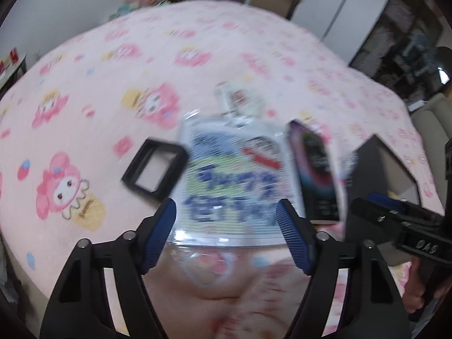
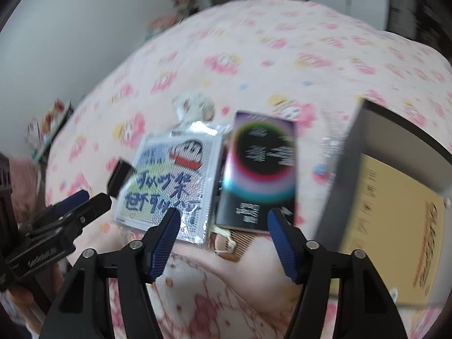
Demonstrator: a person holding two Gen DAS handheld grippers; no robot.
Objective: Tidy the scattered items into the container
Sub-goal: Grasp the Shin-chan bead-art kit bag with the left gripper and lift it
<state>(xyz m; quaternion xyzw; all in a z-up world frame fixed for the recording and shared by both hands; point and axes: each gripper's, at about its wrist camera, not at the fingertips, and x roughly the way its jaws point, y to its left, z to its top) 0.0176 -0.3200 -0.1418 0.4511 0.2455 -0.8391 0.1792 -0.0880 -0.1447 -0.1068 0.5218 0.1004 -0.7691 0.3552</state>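
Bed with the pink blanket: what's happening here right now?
A person holds two grippers over a pink cartoon blanket. The left gripper hovers open above a clear-wrapped cartoon card pack; the right gripper hovers open near a dark box with a coloured ring. A small black frame lies beside the pack. The open container sits to the right. Nothing is gripped.

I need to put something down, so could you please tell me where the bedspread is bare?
Bare bedspread lies left of and beyond the black frame. The crowded strip runs from the packet and dark card to the box.
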